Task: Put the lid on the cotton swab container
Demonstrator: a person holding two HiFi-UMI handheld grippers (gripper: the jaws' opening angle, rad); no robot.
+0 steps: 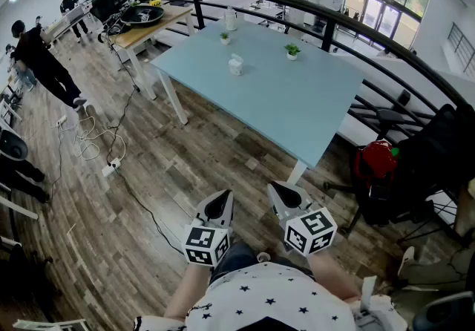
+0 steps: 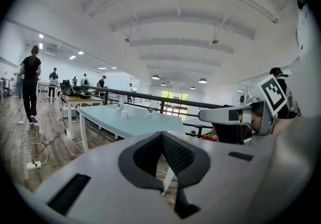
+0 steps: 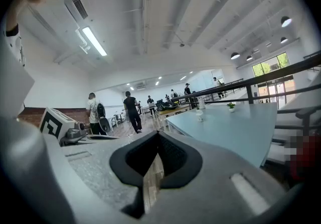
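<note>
Wooden floor [image 1: 148, 196] fills most of the head view. Pale blue counter [image 1: 312, 107] stands ahead, black railing [image 1: 356, 29] curving behind its far edge. A person in black [image 1: 41, 62] walks at far left. Left claw [image 1: 220, 202] and right claw [image 1: 284, 194] are held side by side over the floor, well short of the counter's near corner. Left claw [image 2: 163, 140]: jaws together, nothing between. Right claw [image 3: 156, 142]: jaws together, likewise empty. Cotton swab container [image 1: 235, 64], small and white, sits toward the counter's far left end, in from the edges; too small to tell how its lid lies. White bottle [image 1: 231, 19] at the far corner. Two small potted plants, one [image 1: 225, 38] just beyond the container, the other [image 1: 292, 50] further right.
</note>
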